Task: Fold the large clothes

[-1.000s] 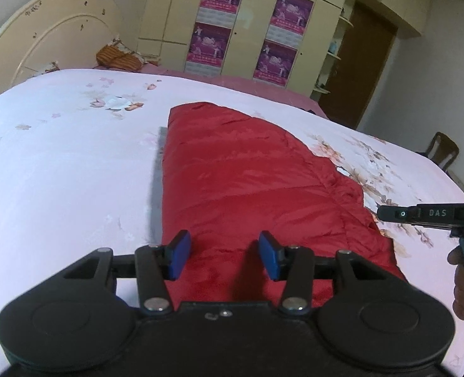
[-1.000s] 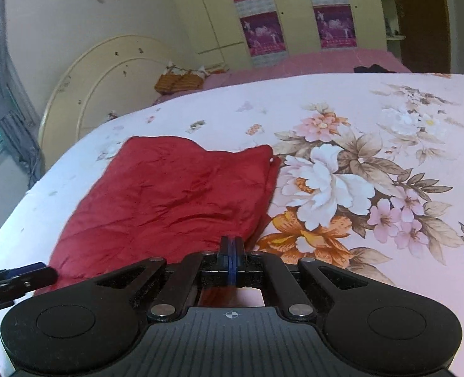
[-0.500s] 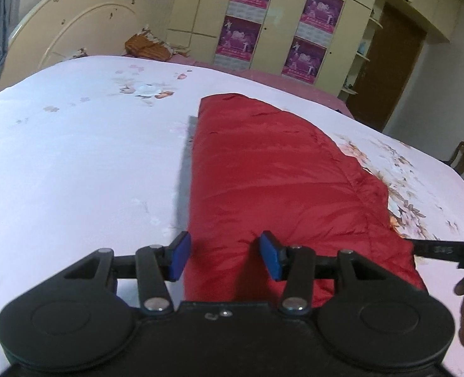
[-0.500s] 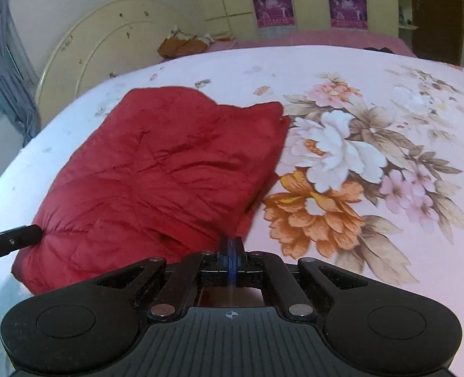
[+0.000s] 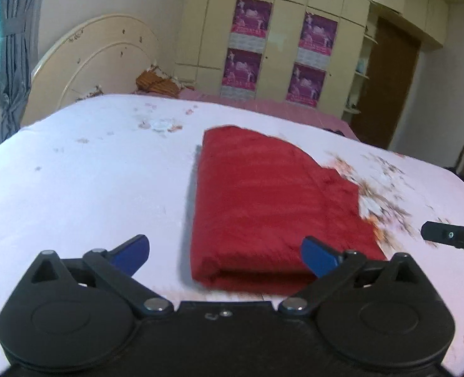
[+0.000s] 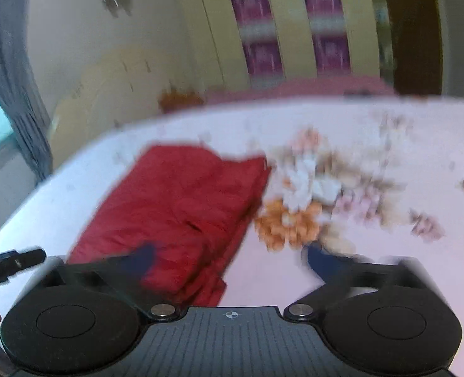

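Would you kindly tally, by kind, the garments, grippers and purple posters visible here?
Red garment: 1
Grippers: 2, the left gripper and the right gripper
Purple posters: 4
Total: 7

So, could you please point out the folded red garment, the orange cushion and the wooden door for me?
folded red garment (image 5: 273,207), left wrist view, middle of top layer.
orange cushion (image 5: 156,84), left wrist view, its centre.
wooden door (image 5: 386,84), left wrist view, mid panel.
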The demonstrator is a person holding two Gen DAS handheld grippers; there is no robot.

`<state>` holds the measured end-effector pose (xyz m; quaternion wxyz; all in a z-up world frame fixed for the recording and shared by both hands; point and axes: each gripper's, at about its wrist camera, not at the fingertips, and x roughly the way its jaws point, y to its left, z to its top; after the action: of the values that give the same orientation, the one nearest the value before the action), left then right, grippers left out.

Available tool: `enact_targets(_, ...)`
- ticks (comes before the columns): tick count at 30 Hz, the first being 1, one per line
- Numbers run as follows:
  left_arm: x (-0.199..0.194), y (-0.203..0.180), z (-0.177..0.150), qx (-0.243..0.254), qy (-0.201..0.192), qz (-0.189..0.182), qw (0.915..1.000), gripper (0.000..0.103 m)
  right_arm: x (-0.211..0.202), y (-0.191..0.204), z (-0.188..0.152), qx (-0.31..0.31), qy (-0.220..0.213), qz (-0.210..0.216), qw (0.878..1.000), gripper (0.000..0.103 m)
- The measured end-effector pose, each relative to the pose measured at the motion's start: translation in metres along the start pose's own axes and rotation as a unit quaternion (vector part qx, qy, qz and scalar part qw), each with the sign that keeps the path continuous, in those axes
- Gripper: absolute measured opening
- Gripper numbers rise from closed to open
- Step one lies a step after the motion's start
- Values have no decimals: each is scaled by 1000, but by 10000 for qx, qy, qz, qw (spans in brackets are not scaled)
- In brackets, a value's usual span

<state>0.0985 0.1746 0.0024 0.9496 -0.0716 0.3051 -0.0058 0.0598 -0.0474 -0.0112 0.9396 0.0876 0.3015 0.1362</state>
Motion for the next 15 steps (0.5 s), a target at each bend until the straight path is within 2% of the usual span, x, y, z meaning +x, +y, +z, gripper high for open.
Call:
enact_targets(7,-46,-13,-17,160,-20,74,9998,103,-55,18,-21,-141,80,86,9998,103)
enact_targets(15,-79,-38,-28,364,51,-37,9993,103,-95,37,-43,-318,98,-251,9991,103)
